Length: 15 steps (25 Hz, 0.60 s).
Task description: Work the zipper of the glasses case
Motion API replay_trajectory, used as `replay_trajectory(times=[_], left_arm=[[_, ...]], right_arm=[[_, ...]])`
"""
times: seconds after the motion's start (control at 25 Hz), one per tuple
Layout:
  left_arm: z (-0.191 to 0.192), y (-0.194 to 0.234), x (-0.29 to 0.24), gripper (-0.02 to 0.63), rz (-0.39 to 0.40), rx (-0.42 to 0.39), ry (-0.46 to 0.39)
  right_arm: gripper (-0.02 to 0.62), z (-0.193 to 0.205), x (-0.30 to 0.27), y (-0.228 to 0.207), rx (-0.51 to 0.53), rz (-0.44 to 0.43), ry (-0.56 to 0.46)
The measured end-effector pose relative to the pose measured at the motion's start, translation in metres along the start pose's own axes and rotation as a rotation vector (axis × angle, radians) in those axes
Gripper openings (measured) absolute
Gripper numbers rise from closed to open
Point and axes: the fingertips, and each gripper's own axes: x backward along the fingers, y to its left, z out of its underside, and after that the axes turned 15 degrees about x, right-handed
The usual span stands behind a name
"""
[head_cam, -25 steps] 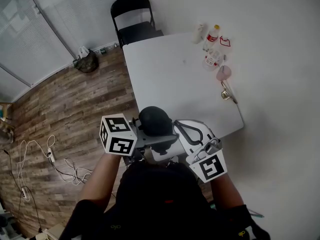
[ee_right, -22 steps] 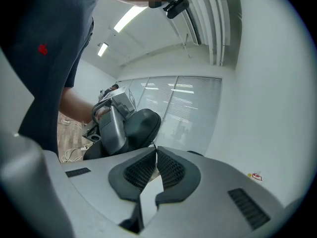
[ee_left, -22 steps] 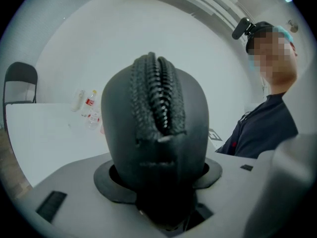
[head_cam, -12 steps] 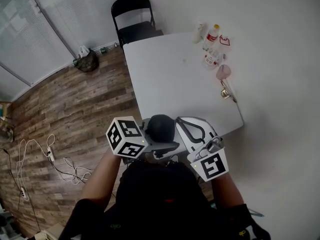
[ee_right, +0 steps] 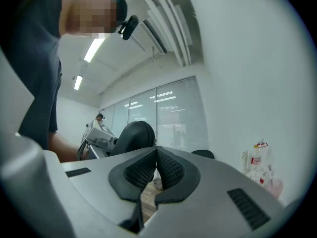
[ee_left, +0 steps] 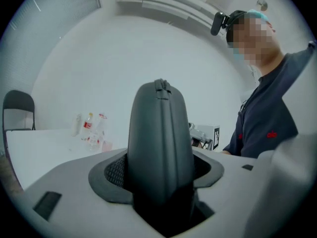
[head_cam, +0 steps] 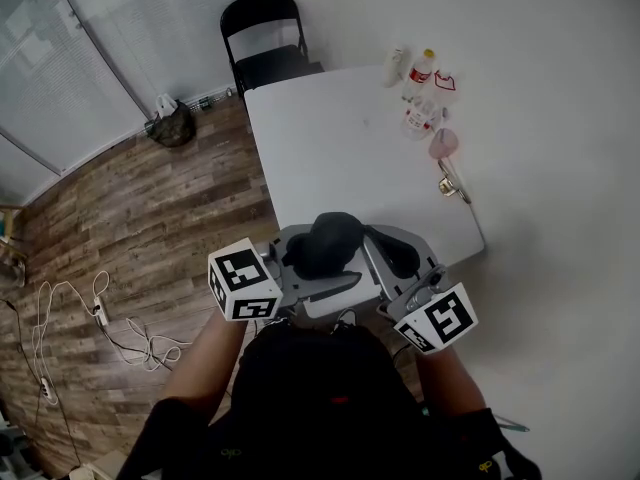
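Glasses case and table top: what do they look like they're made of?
The glasses case: dark grey, matte, smooth moulded shell with a zipper seam up its edge; probably fabric-covered semi-hard foam, not certain. The table: white, flat, even, dull top; likely laminate or plastic.

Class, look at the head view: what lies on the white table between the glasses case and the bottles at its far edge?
Nothing: the head view shows bare table between the glasses case and the bottles.
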Motion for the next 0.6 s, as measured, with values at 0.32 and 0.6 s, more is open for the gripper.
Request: replay_trajectory(times=[0.32,0.6], left_arm=[[-0.002,0.006,0.006,0.27,-0.062,-0.046,-0.026],[0.017,0.014,0.004,0.268,-0.136,-0.132,0.094]], right_arm=[[0.018,-0.001,0.003,0.003,0.013,-0.002,0.011],[0.02,0.011,0.01,0.003,0.16,0.001,0.092]])
